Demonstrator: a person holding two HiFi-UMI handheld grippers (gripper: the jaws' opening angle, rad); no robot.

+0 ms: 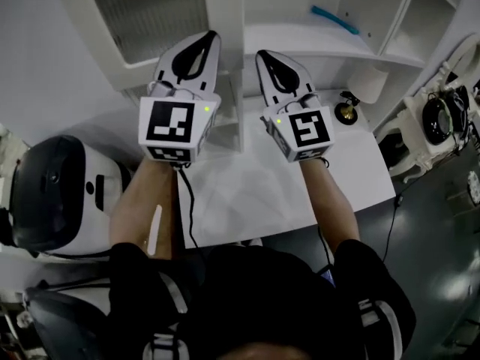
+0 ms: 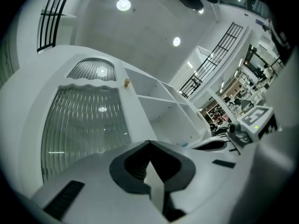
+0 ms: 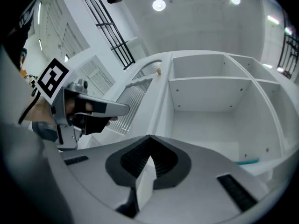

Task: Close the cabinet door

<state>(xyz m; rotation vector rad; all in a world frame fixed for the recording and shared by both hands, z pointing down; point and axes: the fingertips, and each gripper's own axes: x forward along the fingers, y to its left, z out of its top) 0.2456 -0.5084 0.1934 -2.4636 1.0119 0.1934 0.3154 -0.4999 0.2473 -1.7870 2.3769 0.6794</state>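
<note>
The white cabinet door (image 1: 142, 13) with ribbed glass fills the upper left of the head view, with a small knob (image 2: 126, 82) on its right edge. It stands beside an open white compartment (image 3: 210, 106). I cannot tell whether the door sits flush. My left gripper (image 1: 213, 34) points at the door's right post, shut and empty, with its tips meeting (image 2: 149, 142). My right gripper (image 1: 262, 53) is beside it, also shut on nothing (image 3: 149, 136), and faces the open shelves. Neither gripper touches the door.
A teal object (image 1: 335, 19) lies on a shelf inside the open compartment. A small black and gold item (image 1: 346, 111) and a white cylinder (image 1: 369, 81) stand on the white counter (image 1: 352, 171) at right. A black and white machine (image 1: 52, 193) sits at left.
</note>
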